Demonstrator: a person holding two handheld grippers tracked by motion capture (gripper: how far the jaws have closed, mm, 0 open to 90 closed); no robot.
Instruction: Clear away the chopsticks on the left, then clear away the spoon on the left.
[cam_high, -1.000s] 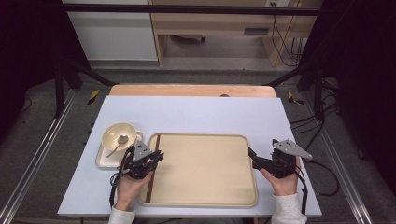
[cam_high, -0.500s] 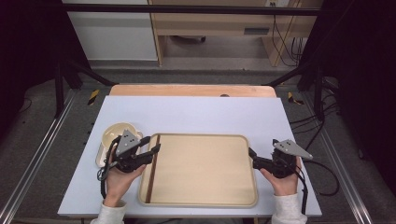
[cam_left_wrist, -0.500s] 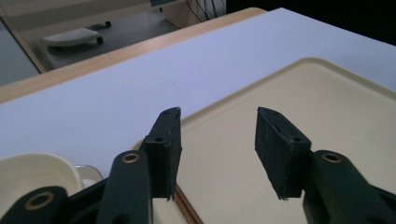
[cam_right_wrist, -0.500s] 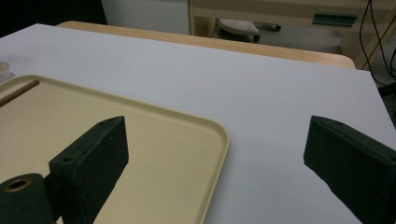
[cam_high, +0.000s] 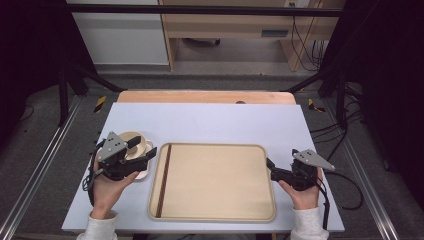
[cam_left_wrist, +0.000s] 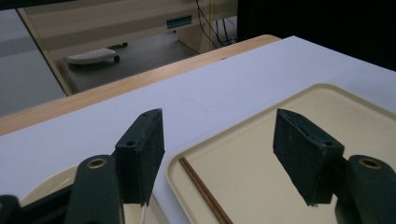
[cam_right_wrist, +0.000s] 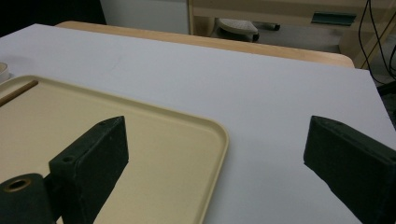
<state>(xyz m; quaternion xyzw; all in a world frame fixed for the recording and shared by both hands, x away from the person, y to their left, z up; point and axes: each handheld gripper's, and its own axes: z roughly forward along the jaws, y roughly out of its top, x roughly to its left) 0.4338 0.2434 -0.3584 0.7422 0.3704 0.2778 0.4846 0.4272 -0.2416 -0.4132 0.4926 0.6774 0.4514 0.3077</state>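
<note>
Beige tray (cam_high: 215, 185) lies at the desk (cam_high: 210, 120) centre, brown chopsticks (cam_high: 164, 177) along its 9 o'clock edge. Left gripper (cam_high: 142, 150), jaws just opening, holds nothing; right gripper (cam_high: 270, 167) at 3 o'clock stands apart, empty. No readable writing.

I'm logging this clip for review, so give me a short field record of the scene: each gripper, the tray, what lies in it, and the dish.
left gripper: jaws just opened, nothing between them, above the dish
right gripper: open, at the tray's right edge
tray: beige, middle of the table
chopsticks: brown, lying along the tray's left side
dish: cream, left of the tray
</note>
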